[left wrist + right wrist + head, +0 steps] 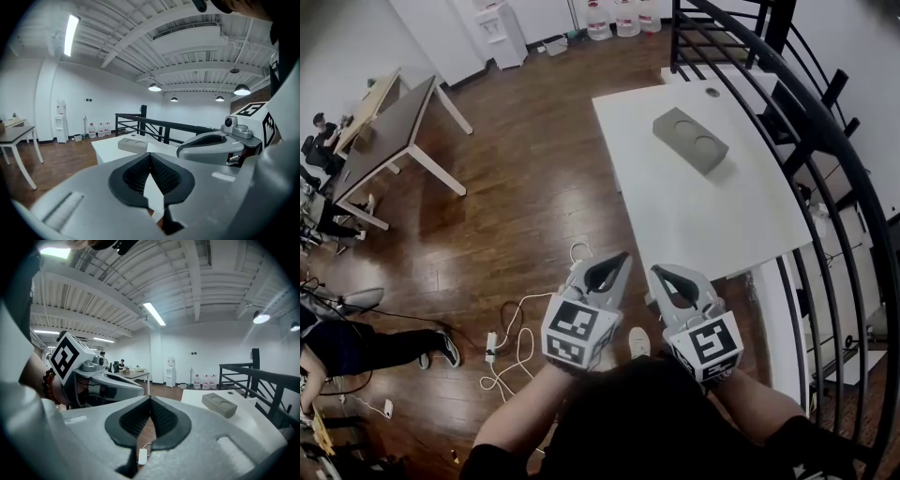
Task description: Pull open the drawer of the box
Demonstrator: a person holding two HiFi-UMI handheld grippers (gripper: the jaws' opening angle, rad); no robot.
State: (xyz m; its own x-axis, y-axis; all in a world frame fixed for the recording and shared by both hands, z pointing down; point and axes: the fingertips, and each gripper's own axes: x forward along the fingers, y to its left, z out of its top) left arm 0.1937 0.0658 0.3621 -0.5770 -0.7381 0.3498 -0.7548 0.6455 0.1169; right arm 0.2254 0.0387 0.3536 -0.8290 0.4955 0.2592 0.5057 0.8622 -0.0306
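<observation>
**Both grippers shut and empty, box out of reach on the table**

The left gripper (623,256) and right gripper (657,273) are held side by side close to the person's body. They sit over the wood floor (516,206), just short of the near edge of the white table (703,225). In each gripper's own view the jaws are pressed together pad to pad with nothing between them. That fits a carry pose, as there is nothing to grab yet.

The grey box (690,140) sits toward the far end of the table, about midway between its side edges and turned at an angle to them. It is well apart from both grippers. Its top has two round recesses. No view shows which face holds the drawer, and no handle can be made out.

A black railing (825,141) runs along the table's right side, so the open floor on the left looks like the easier way in.

My read is that the task has not started. The grippers need to get nearer, and one must open its jaws before it can grip the drawer front. The other would probably have to hold the box so it doesn't slide.

A power strip (490,347) and a white cable (520,352) lie on the floor to the left, which could trip the person.
</observation>
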